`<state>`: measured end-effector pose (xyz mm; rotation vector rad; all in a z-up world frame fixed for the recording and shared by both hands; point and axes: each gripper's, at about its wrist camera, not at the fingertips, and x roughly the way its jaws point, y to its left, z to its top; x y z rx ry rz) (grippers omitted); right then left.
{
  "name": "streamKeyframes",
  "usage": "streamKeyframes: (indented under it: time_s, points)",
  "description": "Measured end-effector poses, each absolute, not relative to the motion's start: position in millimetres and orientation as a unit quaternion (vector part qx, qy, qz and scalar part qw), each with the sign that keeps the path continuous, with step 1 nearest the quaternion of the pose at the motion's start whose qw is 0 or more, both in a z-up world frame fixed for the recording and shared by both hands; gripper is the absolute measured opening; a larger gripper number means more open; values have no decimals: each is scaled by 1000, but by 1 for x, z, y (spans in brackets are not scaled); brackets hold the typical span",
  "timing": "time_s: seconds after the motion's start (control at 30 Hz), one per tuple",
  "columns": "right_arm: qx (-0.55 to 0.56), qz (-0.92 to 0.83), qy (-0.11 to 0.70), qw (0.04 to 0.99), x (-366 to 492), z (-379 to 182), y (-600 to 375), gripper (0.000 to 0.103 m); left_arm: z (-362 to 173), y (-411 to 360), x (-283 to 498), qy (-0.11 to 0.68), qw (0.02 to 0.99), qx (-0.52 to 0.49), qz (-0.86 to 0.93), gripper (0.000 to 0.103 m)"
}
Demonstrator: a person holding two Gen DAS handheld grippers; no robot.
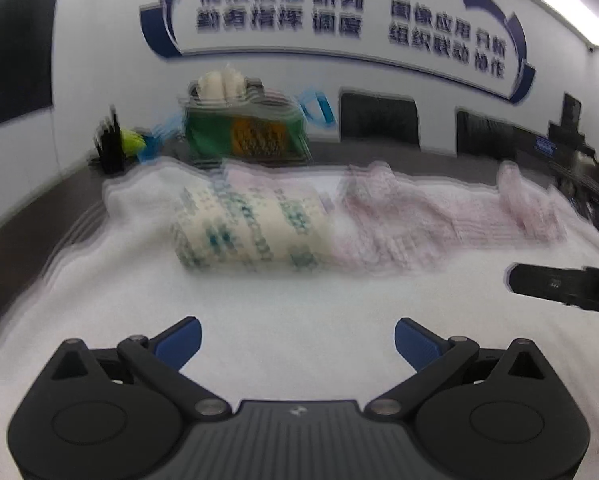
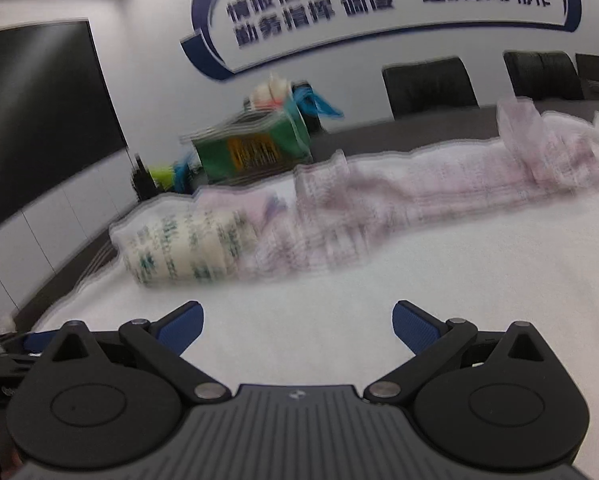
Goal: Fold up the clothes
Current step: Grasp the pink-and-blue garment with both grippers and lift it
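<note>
Left tongs: left gripper (image 1: 297, 338), black linkage with blue pads, spread wide and holding nothing, hovering above the white padded cloth covering the table (image 1: 299, 300).
Right tongs: right gripper (image 2: 297, 322), same build, also spread wide and empty; its tip shows at the right edge of the left wrist view.
Clothes, pink: long pale pink patterned garment (image 2: 439, 196), lying stretched across the far part of the cloth, one end bunched upward; well apart from both sets of tongs.
Clothes, cream: cream bundle with green print (image 1: 247, 228), already compact, touching the pink garment's left end.
Behind: green box with an orange panel (image 1: 243, 132), blue and yellow oddments beside it, black chairs (image 2: 427, 84), a wall with blue lettering.
Image quality: heavy motion blur; fabric edges and seams cannot be told.
Step judged: reach toward the pink garment, not yet gripped.
Risk: pinching the white cover along with the garment, since both are pale and soft.
Risk: uneven grips by the two tongs could skew the fold.
Risk: dragging may disturb the cream bundle it touches.
</note>
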<state>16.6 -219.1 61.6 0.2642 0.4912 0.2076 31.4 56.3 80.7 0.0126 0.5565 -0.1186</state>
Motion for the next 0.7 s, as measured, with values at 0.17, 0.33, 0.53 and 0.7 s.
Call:
streamKeyframes:
  time_s: [0.17, 0.33, 0.53, 0.7]
  points:
    - [107, 162, 227, 954, 97, 107, -199, 103, 130, 92, 139, 276, 960, 32, -41, 103]
    - [147, 174, 318, 920, 240, 98, -169, 85, 118, 130, 276, 340, 938, -46, -45, 75]
    - [158, 139, 410, 887, 350, 53, -138, 63, 70, 125, 367, 422, 904, -52, -54, 74]
    - [145, 156, 434, 875, 380, 34, -117, 7, 50, 121, 382, 448, 883, -90, -104, 6]
